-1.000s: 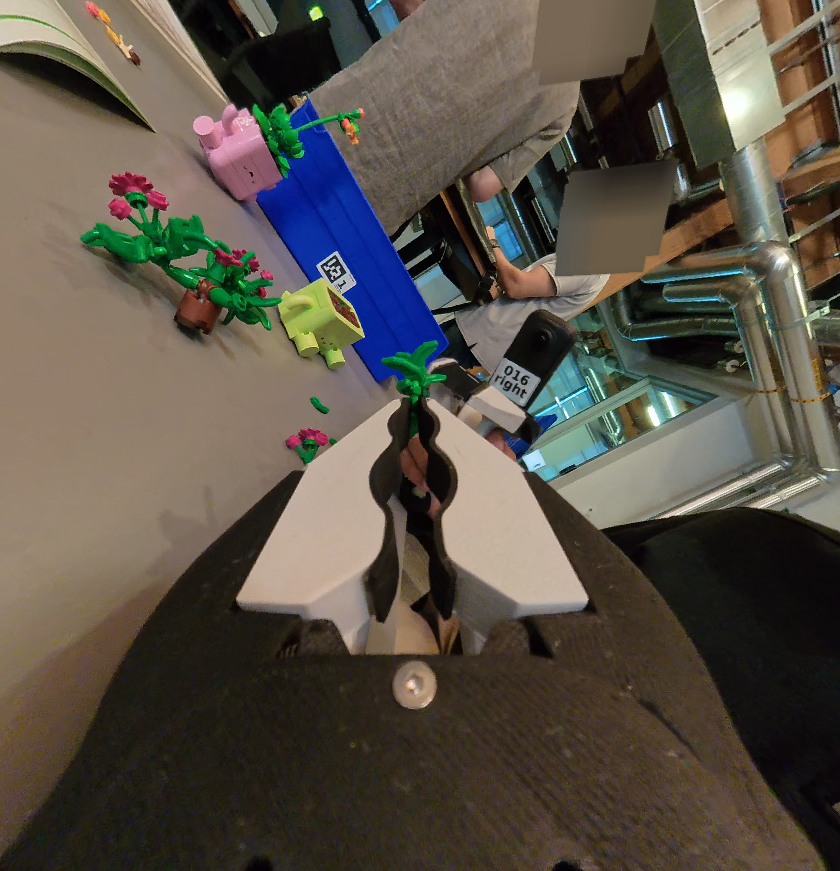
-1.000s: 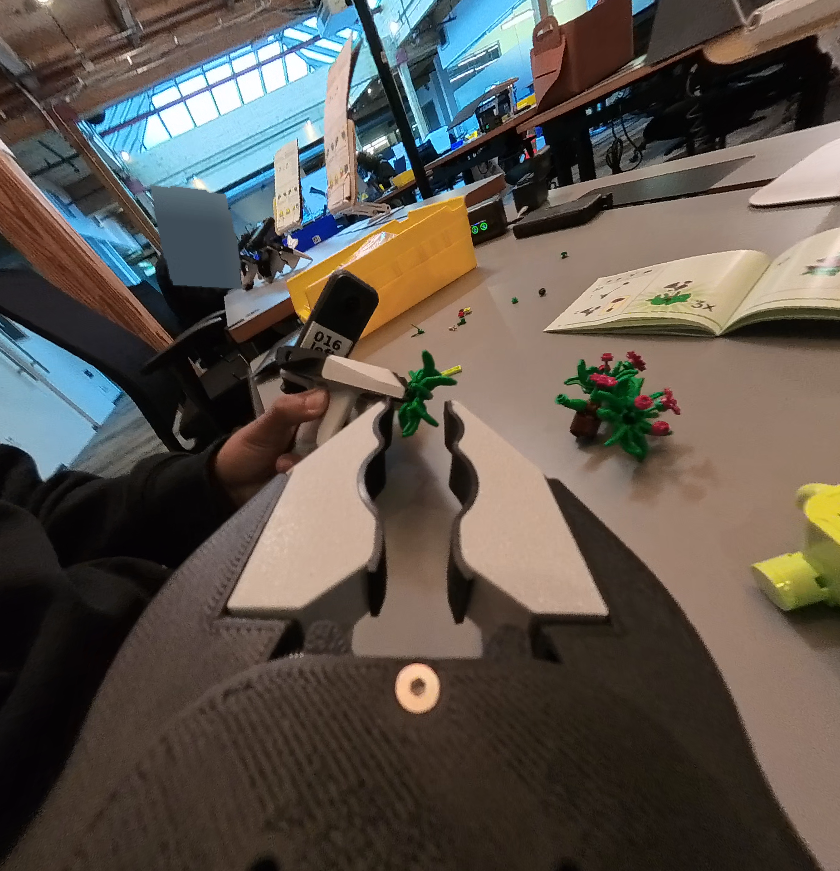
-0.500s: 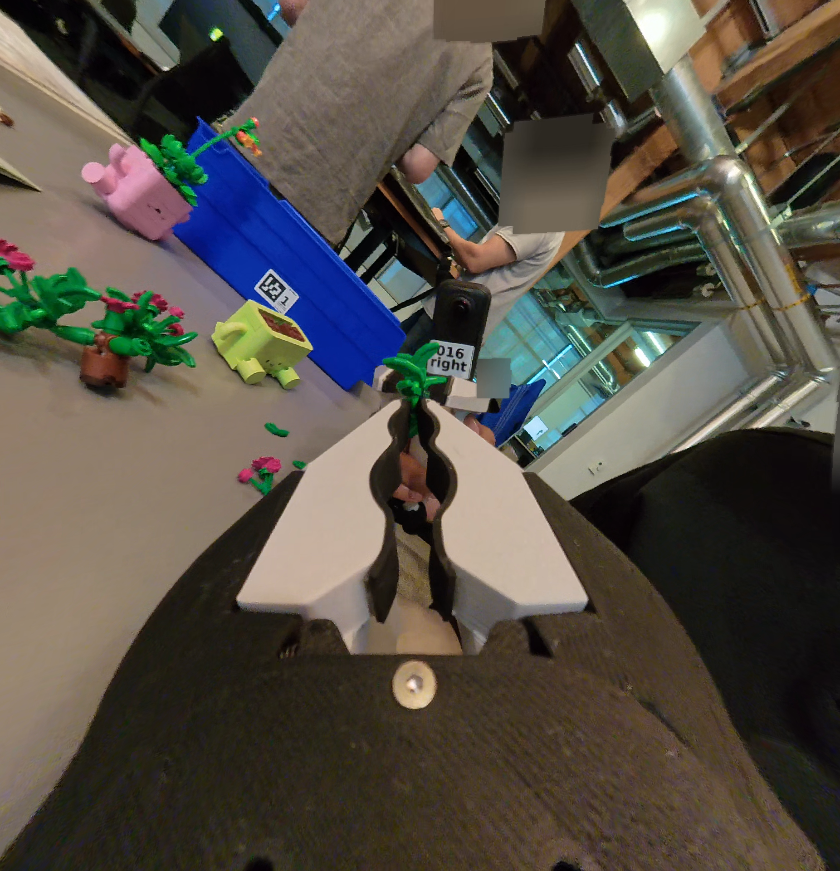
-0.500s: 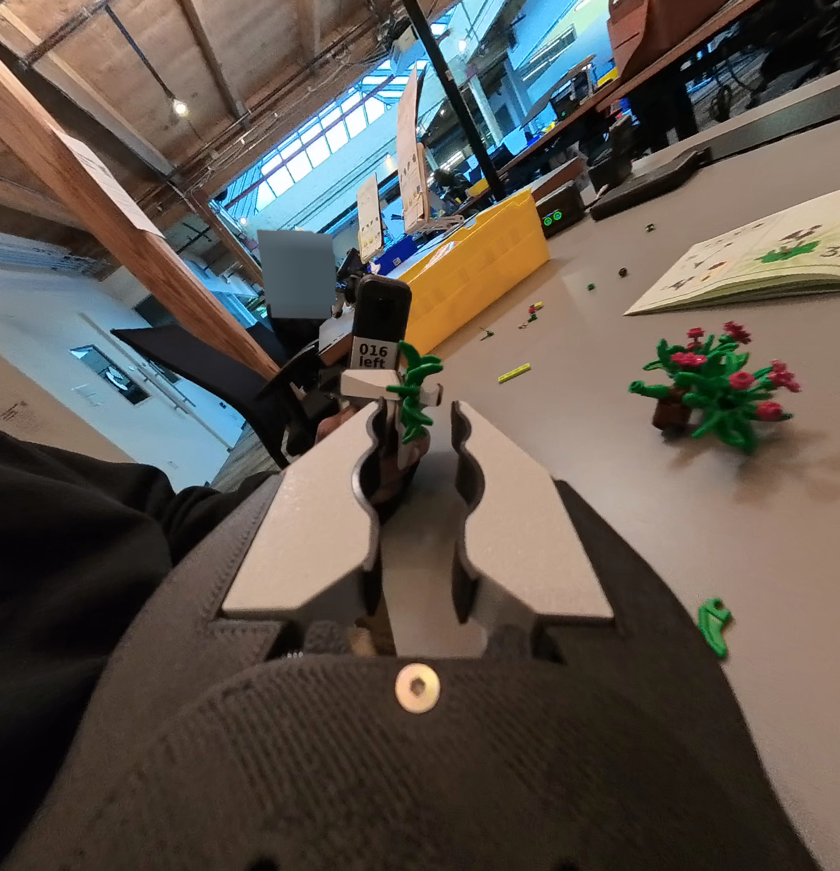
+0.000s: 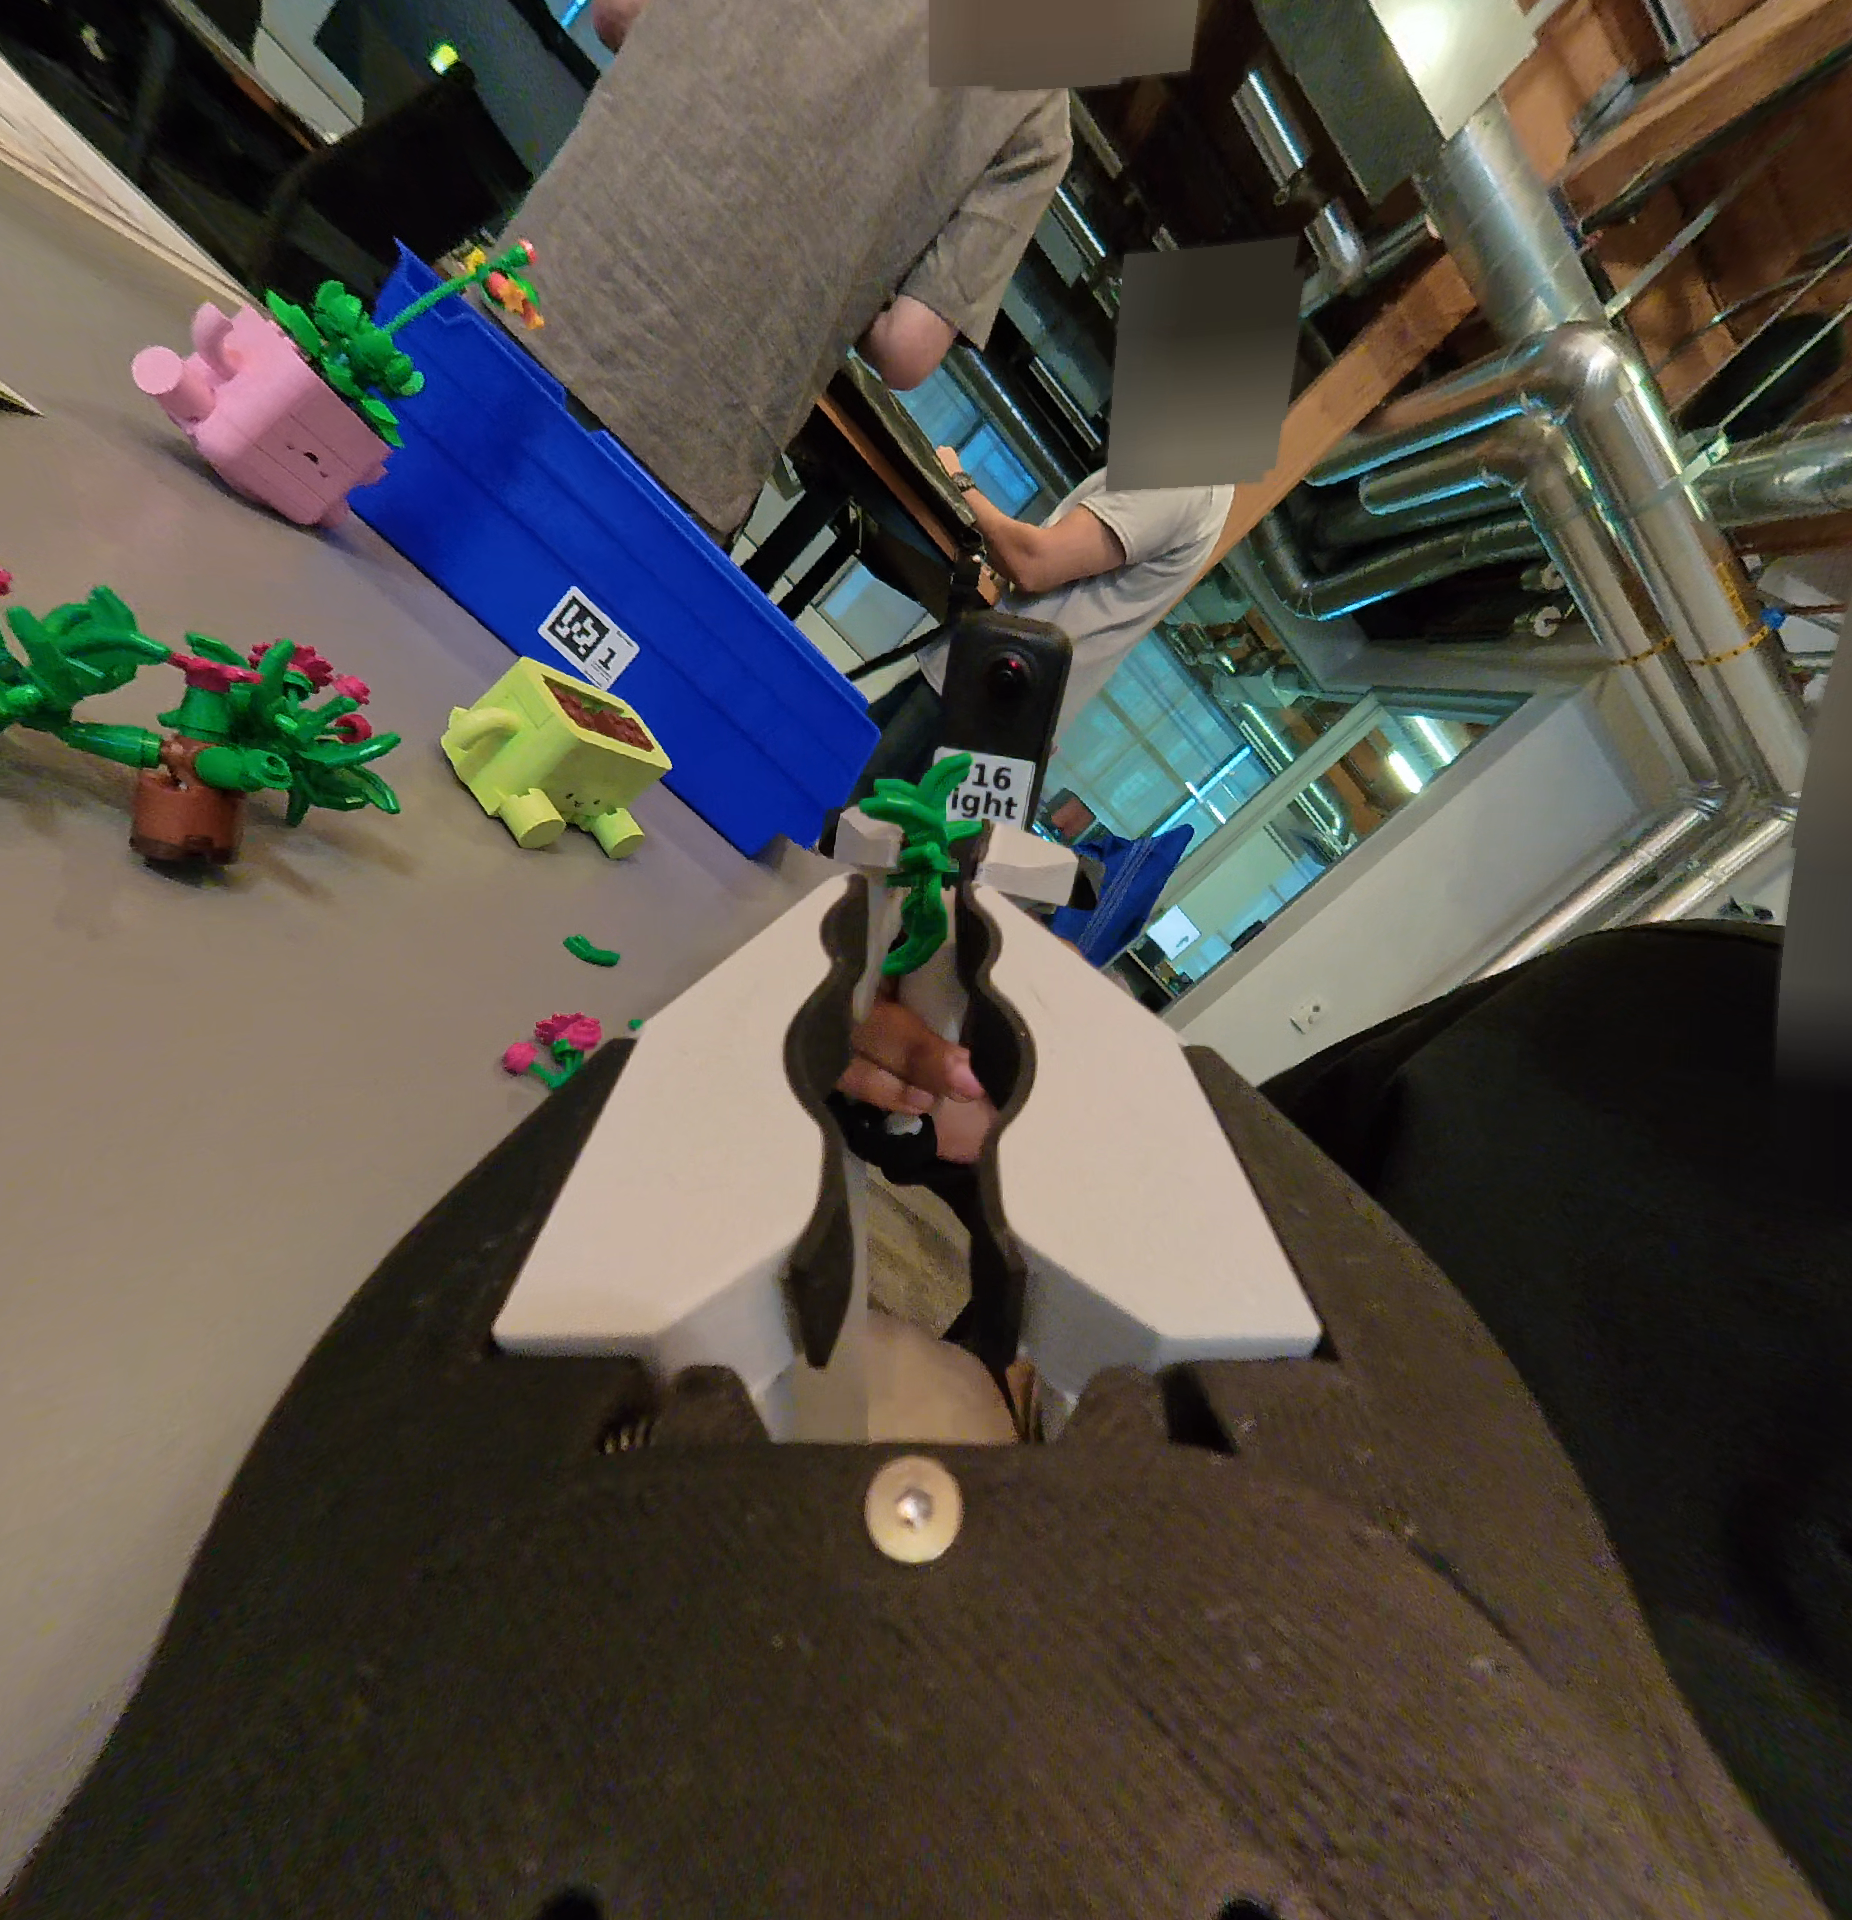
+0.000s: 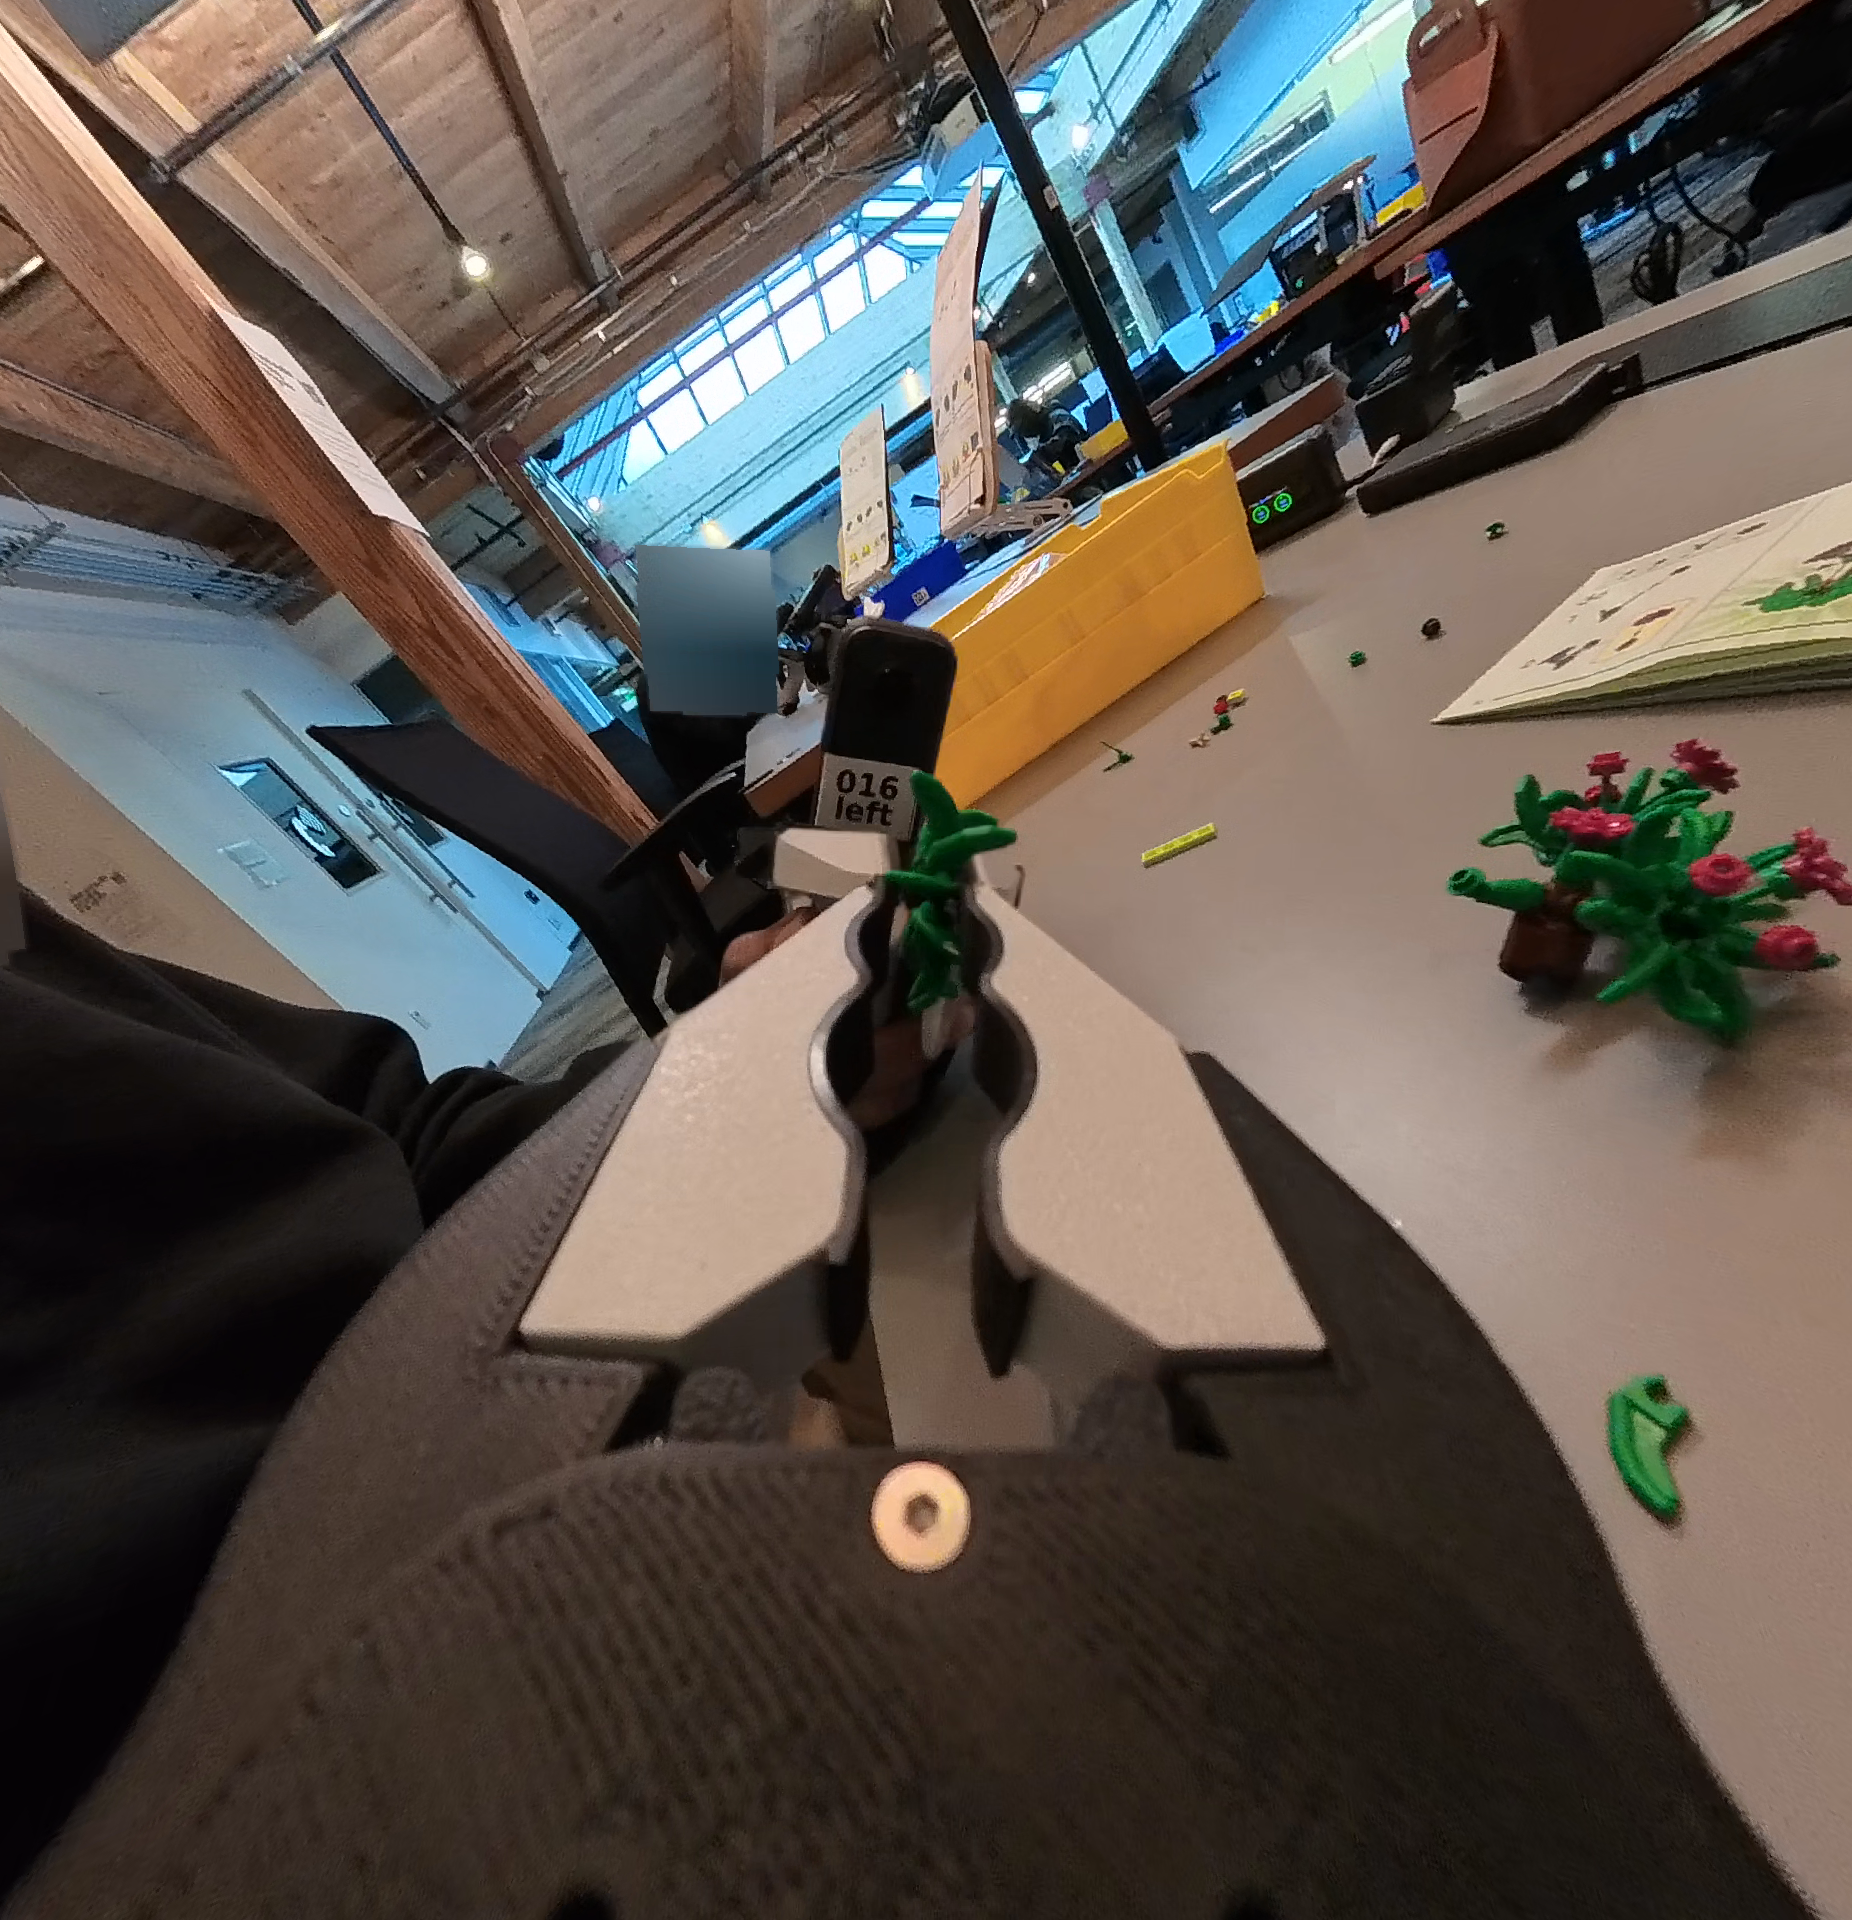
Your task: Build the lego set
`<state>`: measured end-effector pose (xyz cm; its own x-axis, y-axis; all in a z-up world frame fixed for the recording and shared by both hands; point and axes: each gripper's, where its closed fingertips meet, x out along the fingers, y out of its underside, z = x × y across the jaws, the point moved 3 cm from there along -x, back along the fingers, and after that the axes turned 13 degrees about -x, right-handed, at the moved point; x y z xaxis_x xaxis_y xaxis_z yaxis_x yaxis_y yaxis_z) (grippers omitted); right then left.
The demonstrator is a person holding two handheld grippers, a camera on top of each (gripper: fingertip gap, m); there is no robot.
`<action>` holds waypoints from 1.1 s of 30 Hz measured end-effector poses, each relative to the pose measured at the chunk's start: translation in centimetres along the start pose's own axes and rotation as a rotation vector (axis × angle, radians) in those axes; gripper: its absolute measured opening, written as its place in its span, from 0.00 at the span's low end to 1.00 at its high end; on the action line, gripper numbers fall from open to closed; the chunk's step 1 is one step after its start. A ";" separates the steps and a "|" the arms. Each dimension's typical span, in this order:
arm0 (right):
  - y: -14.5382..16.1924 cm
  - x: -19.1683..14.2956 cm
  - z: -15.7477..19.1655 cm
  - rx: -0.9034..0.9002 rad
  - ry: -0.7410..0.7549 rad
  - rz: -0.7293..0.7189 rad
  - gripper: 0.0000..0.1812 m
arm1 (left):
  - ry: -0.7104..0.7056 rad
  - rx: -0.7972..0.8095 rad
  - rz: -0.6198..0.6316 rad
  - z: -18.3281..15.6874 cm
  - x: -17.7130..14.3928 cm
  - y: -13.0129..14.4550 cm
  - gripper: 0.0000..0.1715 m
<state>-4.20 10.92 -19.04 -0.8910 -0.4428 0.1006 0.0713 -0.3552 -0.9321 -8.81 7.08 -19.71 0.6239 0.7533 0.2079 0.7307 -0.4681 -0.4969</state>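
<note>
A green leafy stem point(image 5: 917, 873) stands in the air between both grippers, which meet tip to tip above the grey table point(image 5: 174, 1143). My left gripper point(image 5: 914, 899) has its jaws a little apart, with the stem in the gap. My right gripper point(image 6: 924, 891) has closed in on the same stem point(image 6: 937, 914) from the opposite side. The right gripper also shows in the left wrist view point(image 5: 937, 857), its fingers flanking the leaves. One finger of the left gripper point(image 6: 834, 862) shows in the right wrist view. A hand is visible behind each set of jaws.
On the table are a lime-green pot point(image 5: 558, 758), a pink pot with a plant point(image 5: 267, 416), a flowering plant in a brown pot point(image 6: 1670, 914), a loose green leaf point(image 6: 1644, 1444), pink flower bits point(image 5: 558, 1039) and an open booklet point(image 6: 1680, 623). A blue bin point(image 5: 589, 561) and a yellow bin point(image 6: 1088, 603) stand at the edges. People stand behind the blue bin. Less than 4 cm separates the two grippers' tips. The loose green leaf point(image 6: 1644, 1444) is about 12 centimetres from both grippers' fingertips. Seen from the left wrist view point(image 5: 598, 947) as well.
The right gripper moved up to the stem and its open jaws narrowed around it. The left gripper's jaws, tight on the stem before, have parted a little.
</note>
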 end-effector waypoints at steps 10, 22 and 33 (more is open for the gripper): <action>0.2 0.1 -0.1 0.005 0.008 0.018 0.03 | 0.015 0.005 -0.010 -0.2 -0.1 -0.1 0.03; 0.4 0.2 0.0 0.017 -0.010 0.025 0.07 | 0.022 0.003 -0.007 -0.3 -0.2 -0.1 0.03; 0.6 0.5 0.1 0.038 -0.026 0.034 0.07 | 0.033 -0.004 0.000 -0.3 -0.1 0.0 0.03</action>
<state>-4.51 10.42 -19.50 -0.8757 -0.4763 0.0790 0.1182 -0.3702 -0.9214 -8.83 6.85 -19.44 0.6323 0.7381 0.2355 0.7320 -0.4696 -0.4935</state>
